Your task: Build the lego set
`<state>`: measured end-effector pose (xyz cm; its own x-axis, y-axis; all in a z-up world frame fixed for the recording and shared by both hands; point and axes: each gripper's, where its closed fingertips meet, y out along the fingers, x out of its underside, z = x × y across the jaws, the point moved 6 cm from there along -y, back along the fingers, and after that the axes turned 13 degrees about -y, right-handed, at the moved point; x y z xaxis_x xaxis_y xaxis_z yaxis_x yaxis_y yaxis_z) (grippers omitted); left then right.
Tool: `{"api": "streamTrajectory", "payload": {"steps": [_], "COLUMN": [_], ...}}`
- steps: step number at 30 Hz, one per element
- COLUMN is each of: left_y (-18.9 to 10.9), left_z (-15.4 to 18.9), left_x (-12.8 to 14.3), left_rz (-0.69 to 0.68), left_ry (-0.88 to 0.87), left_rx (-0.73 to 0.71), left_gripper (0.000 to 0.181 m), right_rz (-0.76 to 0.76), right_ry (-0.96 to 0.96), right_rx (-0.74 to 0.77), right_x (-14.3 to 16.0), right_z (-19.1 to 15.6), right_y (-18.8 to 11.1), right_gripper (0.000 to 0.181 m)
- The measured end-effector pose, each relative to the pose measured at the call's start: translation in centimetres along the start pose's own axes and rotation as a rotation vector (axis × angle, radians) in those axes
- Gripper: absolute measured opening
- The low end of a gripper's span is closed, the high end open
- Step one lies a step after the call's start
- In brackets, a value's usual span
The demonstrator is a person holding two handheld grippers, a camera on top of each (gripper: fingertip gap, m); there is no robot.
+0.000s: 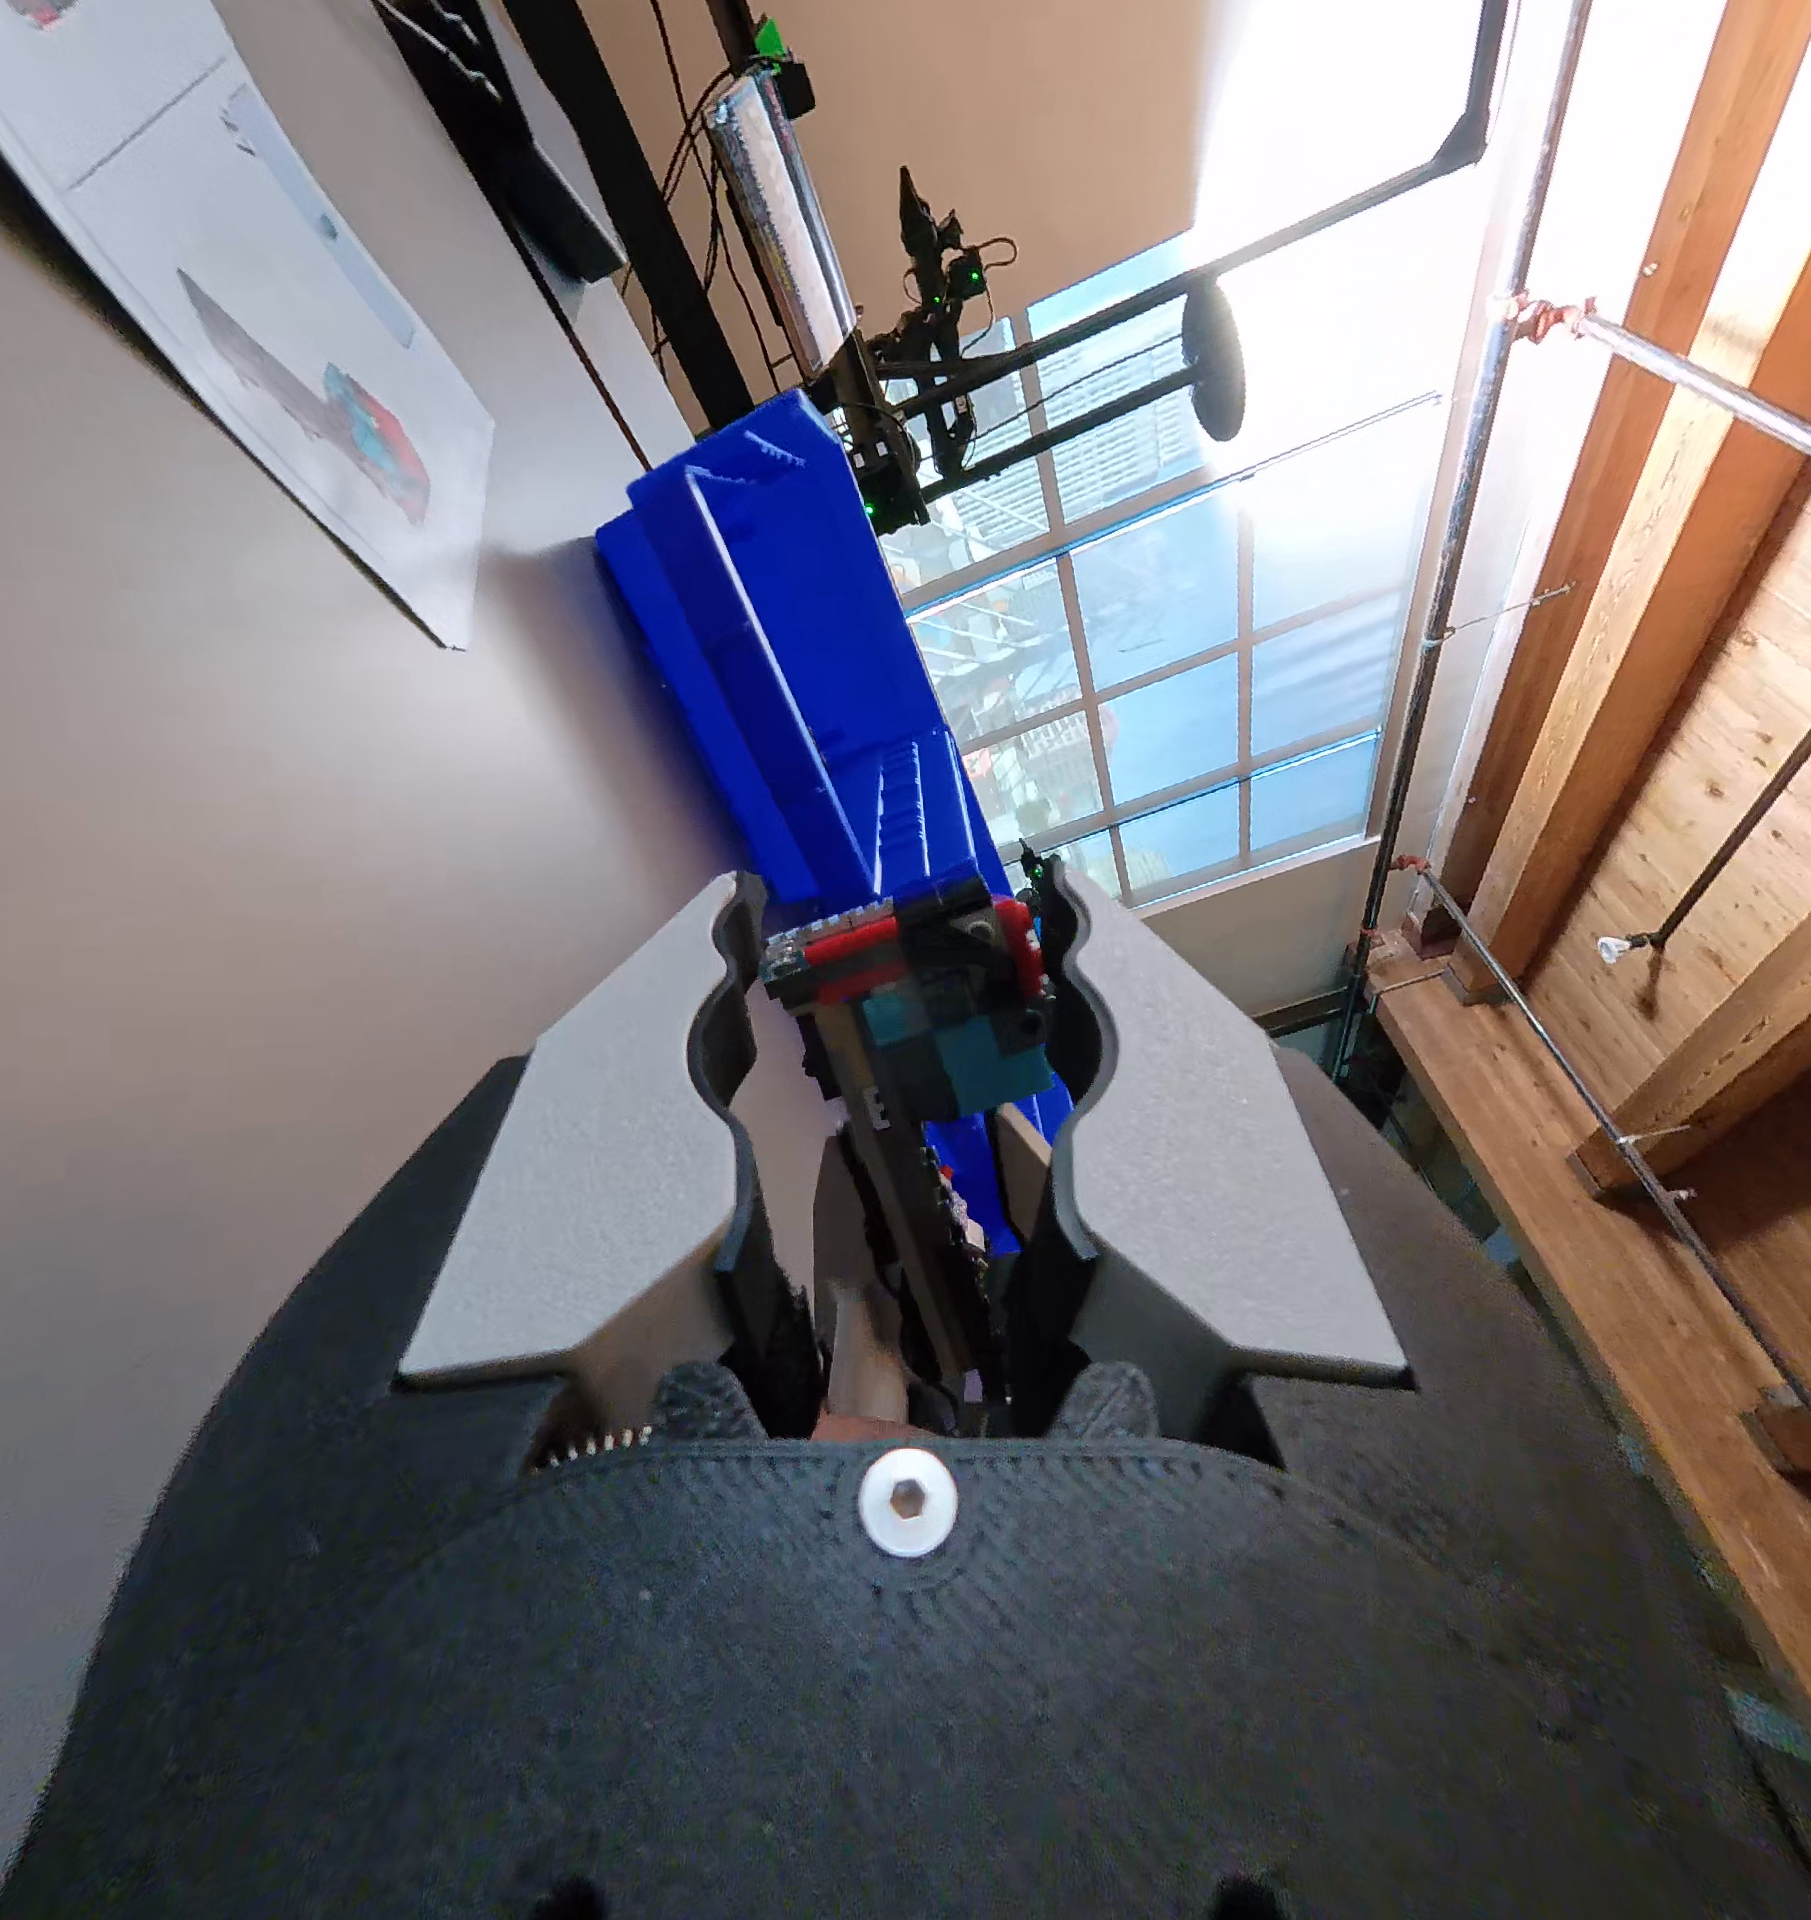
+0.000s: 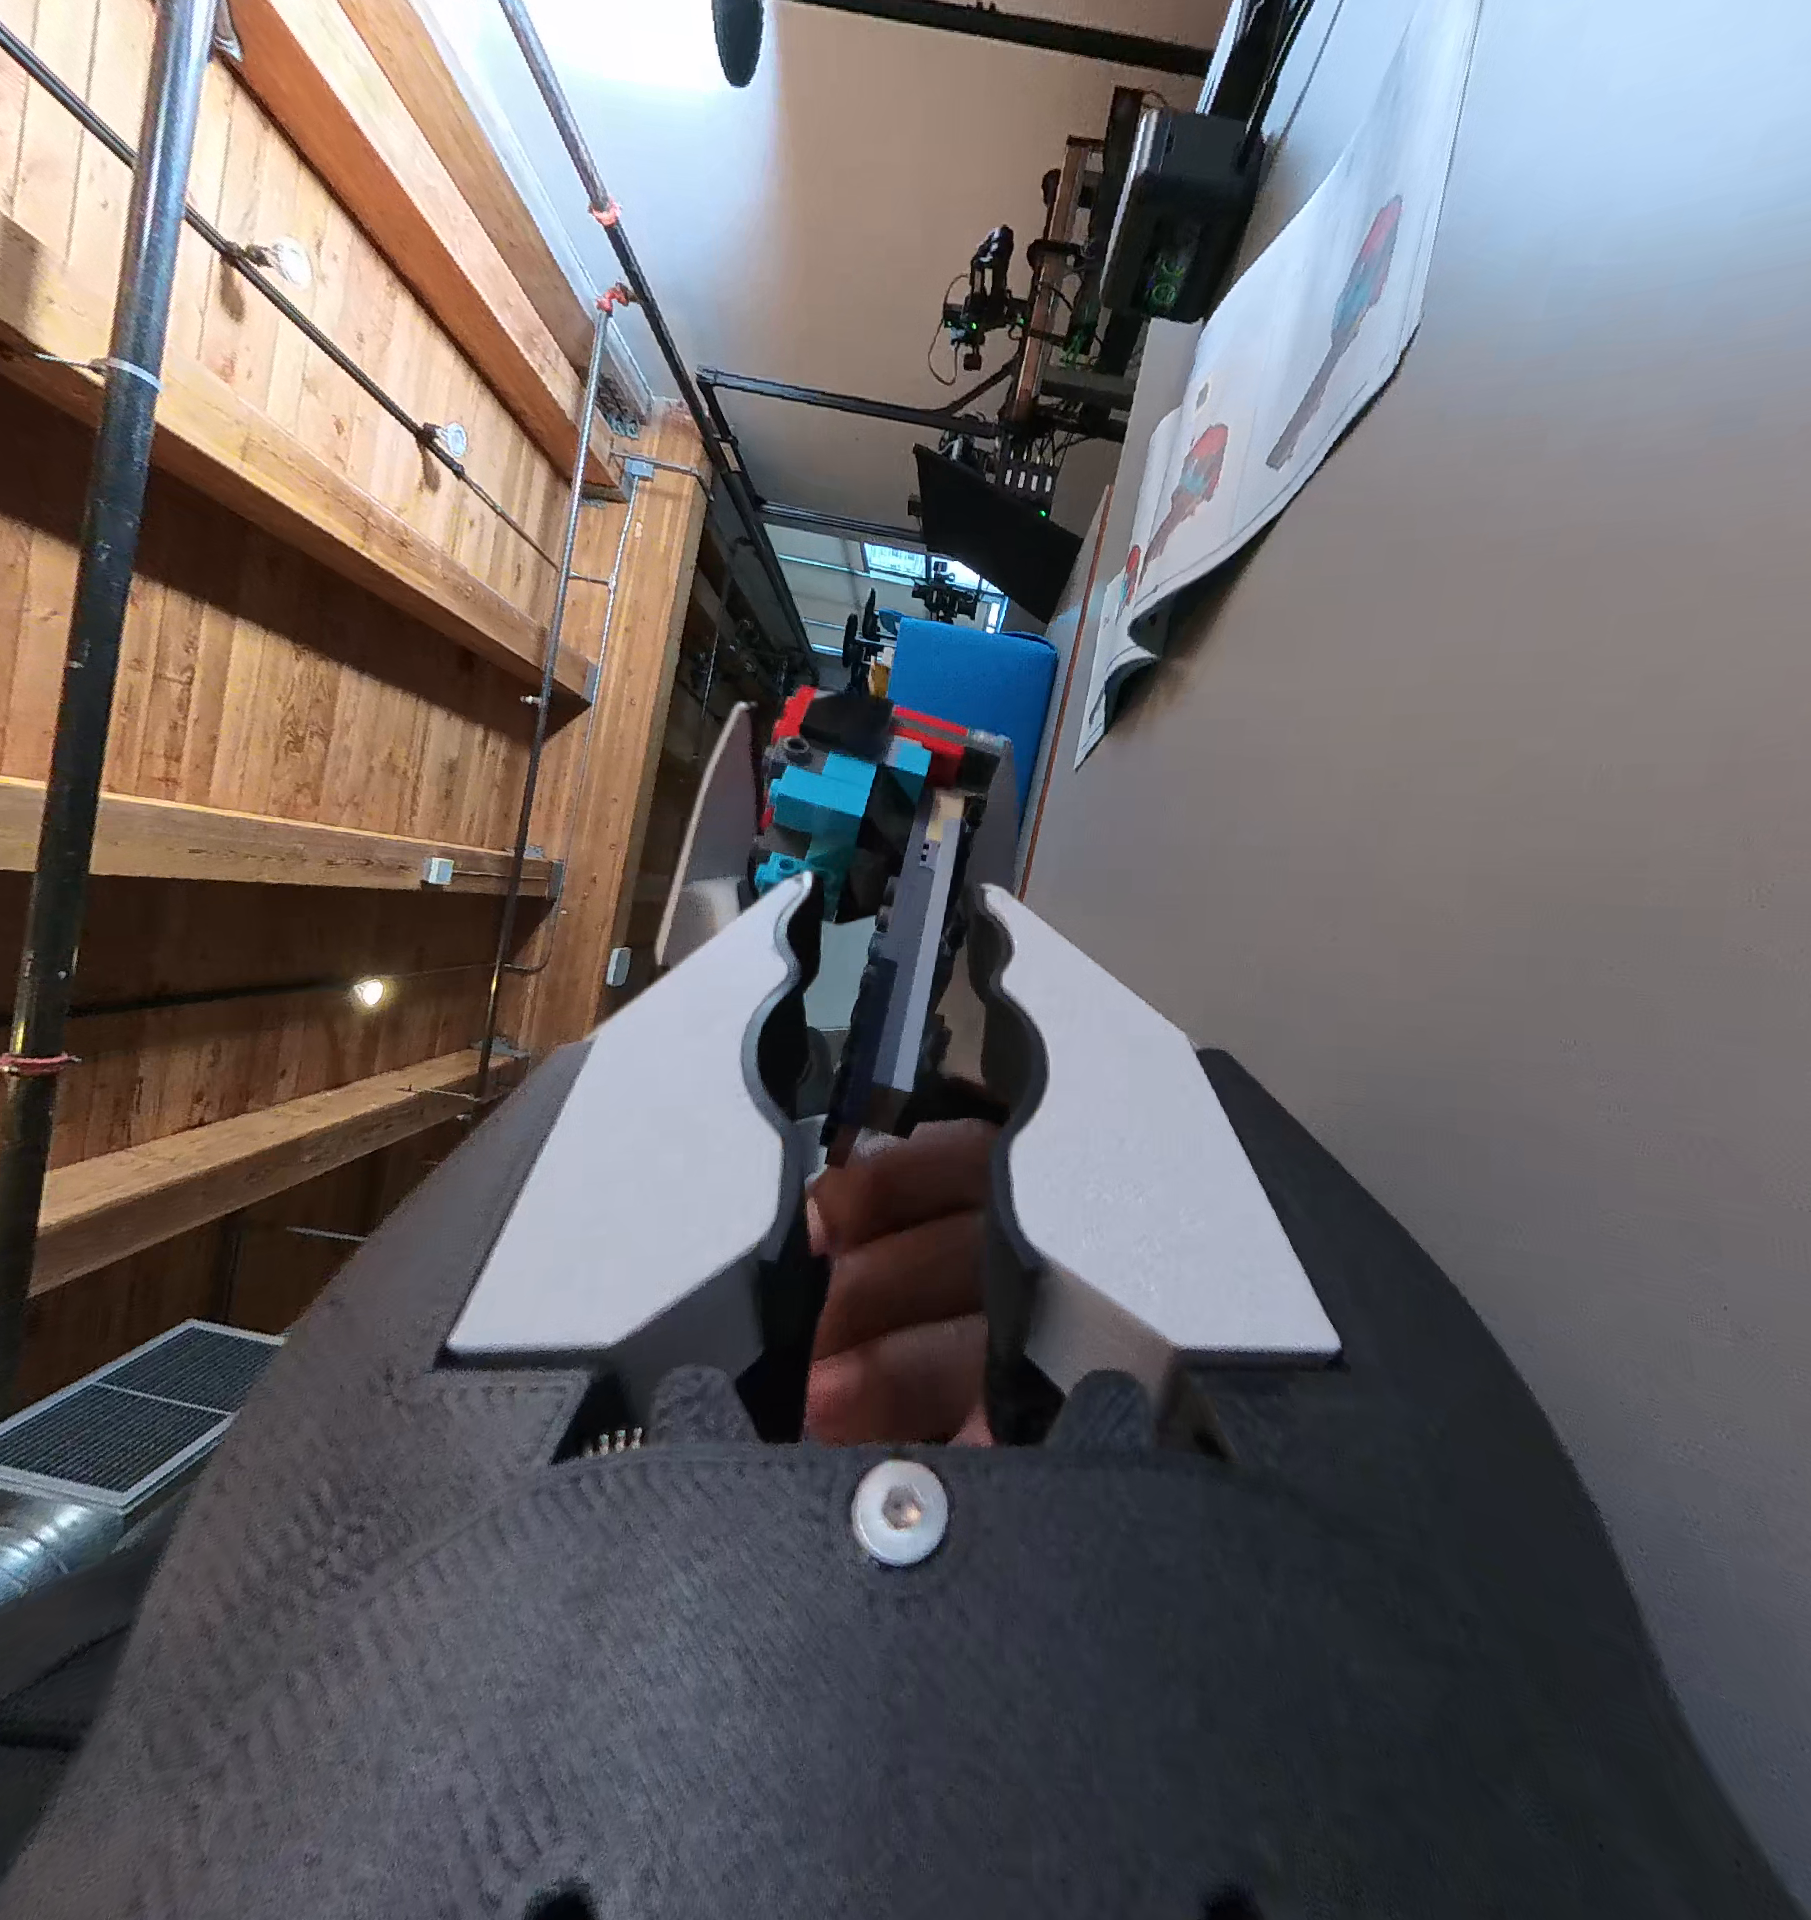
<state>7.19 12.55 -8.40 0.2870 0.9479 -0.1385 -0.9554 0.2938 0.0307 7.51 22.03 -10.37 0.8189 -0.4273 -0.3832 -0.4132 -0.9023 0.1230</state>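
The left gripper (image 1: 896, 914) is set around the lego model (image 1: 911, 997); its fingers stand fairly wide at either side of the red, teal and black head, and firm contact cannot be told. Beyond lies a blue bin (image 1: 776, 644), and an instruction sheet (image 1: 257, 312) rests on the table (image 1: 205, 831) at far left. In the right wrist view the model (image 2: 880, 831) is raised between both tools; the right gripper (image 2: 896, 904) brackets its long grey bar, jaws narrow, grip unclear. A hand (image 2: 896, 1278) shows behind. The step is judged mid-assembly, the model being handled or re-gripped. Next, a firm hold on one side is called for before another piece is pressed on.
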Motion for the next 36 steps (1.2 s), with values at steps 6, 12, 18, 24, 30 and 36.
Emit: {"api": "streamTrajectory", "payload": {"steps": [6, 12, 18, 24, 30, 36], "left_y": [-0.1, -0.2, -0.2, -0.3, -0.3, 0.0], "left_z": [-0.2, -0.3, -0.2, -0.1, -0.6, -0.7], "left_x": [0.0, 0.2, 0.2, 0.2, 0.6, 0.9], "left_rz": [0.012, 0.009, 0.02, 0.021, -0.011, -0.087], "left_ry": [-0.011, -0.021, -0.018, -0.018, -0.049, -0.089], "left_rx": [-0.004, 0.001, 0.006, 0.018, 0.026, 0.058], "left_gripper": [0.055, 0.055, 0.055, 0.054, 0.053, 0.053], "right_rz": [-0.032, 0.027, -0.003, -0.03, -0.017, -0.01], "right_ry": [0.0, 0.033, 0.024, 0.014, 0.006, -0.013], "right_rx": [0.018, 0.005, -0.001, -0.003, 0.011, 0.017], "right_x": [0.7, 0.2, 0.6, 0.9, 0.1, -0.7], "right_z": [0.2, 0.4, 0.2, 0.2, 0.6, 0.8], "right_y": [0.2, 0.0, 0.2, 0.3, -0.1, -0.6], "right_gripper": [0.026, 0.021, 0.021, 0.016, 0.015, 0.014]}}
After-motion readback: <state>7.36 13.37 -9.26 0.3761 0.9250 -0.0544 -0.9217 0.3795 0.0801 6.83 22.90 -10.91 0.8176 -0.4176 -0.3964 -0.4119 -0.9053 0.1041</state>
